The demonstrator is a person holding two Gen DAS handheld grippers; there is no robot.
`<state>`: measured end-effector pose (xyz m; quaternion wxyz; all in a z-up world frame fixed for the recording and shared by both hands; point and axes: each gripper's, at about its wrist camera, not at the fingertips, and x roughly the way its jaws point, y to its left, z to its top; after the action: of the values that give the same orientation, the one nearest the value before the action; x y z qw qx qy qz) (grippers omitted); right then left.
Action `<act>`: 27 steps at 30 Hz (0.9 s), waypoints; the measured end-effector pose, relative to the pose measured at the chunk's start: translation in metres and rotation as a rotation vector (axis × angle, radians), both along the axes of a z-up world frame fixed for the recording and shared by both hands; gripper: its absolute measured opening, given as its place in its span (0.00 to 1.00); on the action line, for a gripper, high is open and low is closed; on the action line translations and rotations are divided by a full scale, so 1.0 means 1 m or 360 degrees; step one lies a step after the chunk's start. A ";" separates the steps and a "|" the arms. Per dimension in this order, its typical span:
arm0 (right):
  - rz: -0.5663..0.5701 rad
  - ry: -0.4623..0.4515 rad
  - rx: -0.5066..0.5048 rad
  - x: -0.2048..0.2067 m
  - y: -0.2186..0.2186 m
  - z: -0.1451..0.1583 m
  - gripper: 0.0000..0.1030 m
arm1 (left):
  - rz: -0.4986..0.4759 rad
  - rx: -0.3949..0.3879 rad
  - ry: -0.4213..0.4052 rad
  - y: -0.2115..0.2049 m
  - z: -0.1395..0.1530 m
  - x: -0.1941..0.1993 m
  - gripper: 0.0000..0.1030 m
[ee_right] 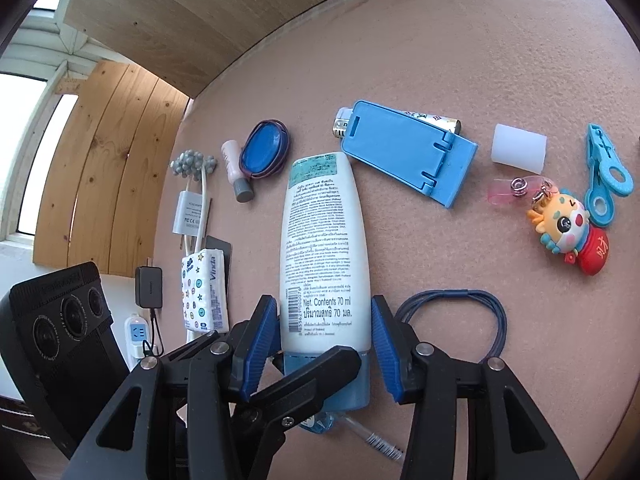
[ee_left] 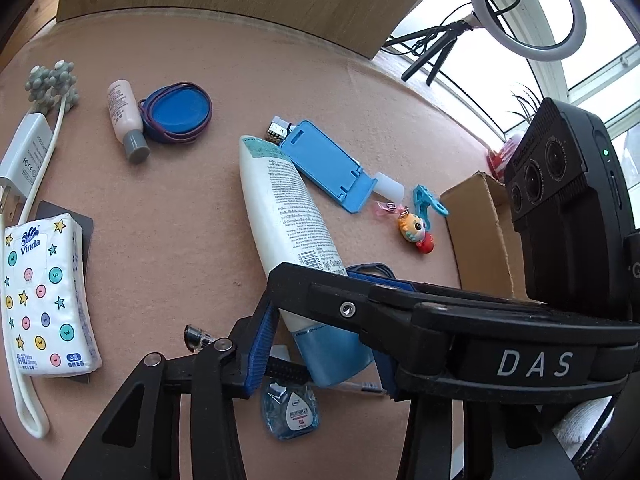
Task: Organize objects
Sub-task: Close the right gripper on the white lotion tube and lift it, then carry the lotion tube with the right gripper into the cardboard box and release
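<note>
**Tidying has barely begun**

Almost everything lies loose on the pink desk (ee_right: 440, 40). Both grippers meet at the blue cap end of the white tube (ee_right: 322, 240), near the desk's front edge. The right gripper (ee_right: 324, 344) has its fingers close beside the tube. The left gripper (ee_left: 320, 344) squeezes its cap. The cardboard box (ee_left: 480, 232) waits at the right edge; I cannot see inside it.

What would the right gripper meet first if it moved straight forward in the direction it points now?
The white lotion tube. The right gripper already straddles its blue cap end, so going forward it would slide along the tube's body; beyond that lies the blue phone stand. Depth is uncertain.
</note>
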<state>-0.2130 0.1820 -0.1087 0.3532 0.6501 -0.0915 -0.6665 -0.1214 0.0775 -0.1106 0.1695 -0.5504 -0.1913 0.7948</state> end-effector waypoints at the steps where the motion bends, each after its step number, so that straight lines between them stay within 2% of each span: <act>1: 0.0010 0.0017 0.0011 0.001 -0.001 0.002 0.42 | 0.0001 0.0005 -0.0006 0.001 0.000 0.000 0.46; 7: -0.0010 0.0119 0.0020 0.008 0.007 0.019 0.42 | -0.0009 0.0023 0.0052 0.010 0.014 0.007 0.45; 14: -0.0074 0.0201 -0.0027 0.019 0.037 0.047 0.42 | -0.0071 0.0019 0.0154 0.034 0.043 0.023 0.45; 19: -0.0139 0.0277 -0.0022 0.025 0.071 0.069 0.42 | -0.0152 0.0044 0.0213 0.065 0.061 0.032 0.45; 27: -0.0325 0.0330 0.0006 0.034 0.140 0.085 0.42 | -0.0325 0.0078 0.0256 0.138 0.074 0.043 0.45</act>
<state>-0.1789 0.3216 -0.0240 0.2898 0.5659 -0.1190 -0.7627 -0.0783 0.2153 -0.0361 0.2776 -0.4973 -0.1394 0.8101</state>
